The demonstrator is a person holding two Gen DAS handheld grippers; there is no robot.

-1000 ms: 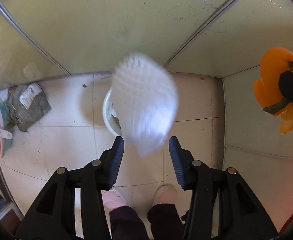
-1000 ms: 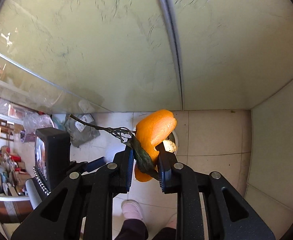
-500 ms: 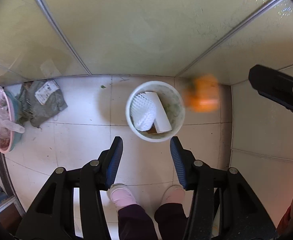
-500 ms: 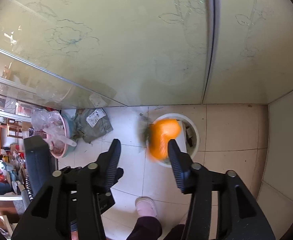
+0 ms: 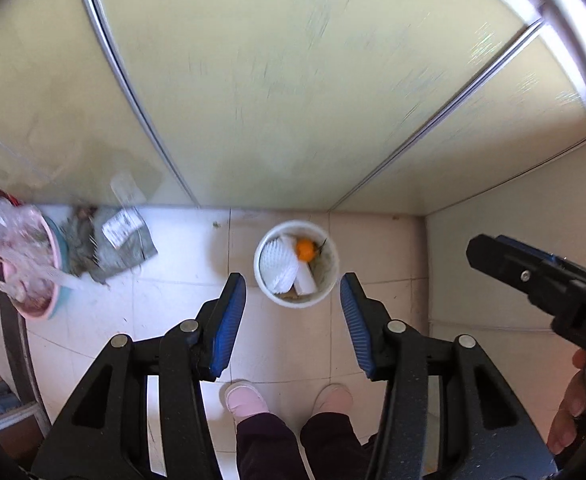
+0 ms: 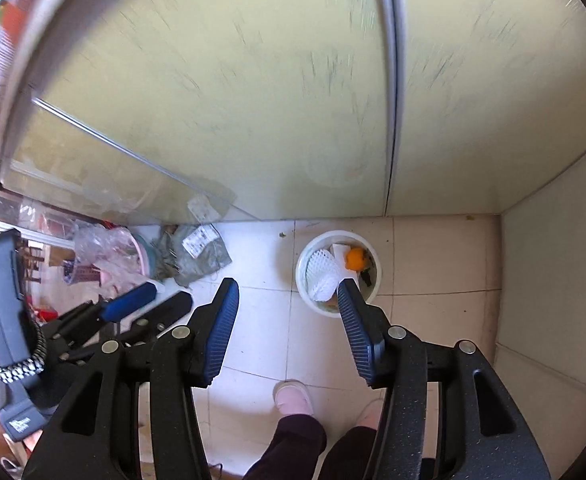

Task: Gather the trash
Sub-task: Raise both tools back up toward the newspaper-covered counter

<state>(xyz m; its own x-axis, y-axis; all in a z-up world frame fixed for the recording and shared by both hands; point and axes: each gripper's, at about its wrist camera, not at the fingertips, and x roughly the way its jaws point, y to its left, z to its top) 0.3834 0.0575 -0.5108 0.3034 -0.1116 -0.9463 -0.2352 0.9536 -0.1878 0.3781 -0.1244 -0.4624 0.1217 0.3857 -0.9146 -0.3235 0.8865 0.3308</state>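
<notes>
A white round bin (image 5: 331, 280) stands on the tiled floor below, against the glass door. In it lie a white foam fruit net (image 5: 279, 266), a white box (image 5: 305, 282) and the orange peel (image 5: 306, 250). The bin also shows in the right wrist view (image 6: 305, 256) with the peel (image 6: 355, 259) and the net (image 6: 323, 274) inside. My left gripper (image 5: 293, 304) is open and empty, high above the bin. My right gripper (image 6: 287, 312) is open and empty, also high above it; its body shows at the right in the left wrist view (image 5: 541, 284).
A grey crumpled bag (image 5: 109, 244) with a white label lies on the floor left of the bin. A pink basin (image 5: 33, 276) with clear plastic stands further left. The person's feet in pink slippers (image 5: 247, 398) stand below. A frosted glass sliding door (image 5: 273, 80) rises behind, a wall at right.
The white foam net dropped from my left gripper into the bin. My right gripper opened and the orange peel fell into the bin. Both grippers have risen.
</notes>
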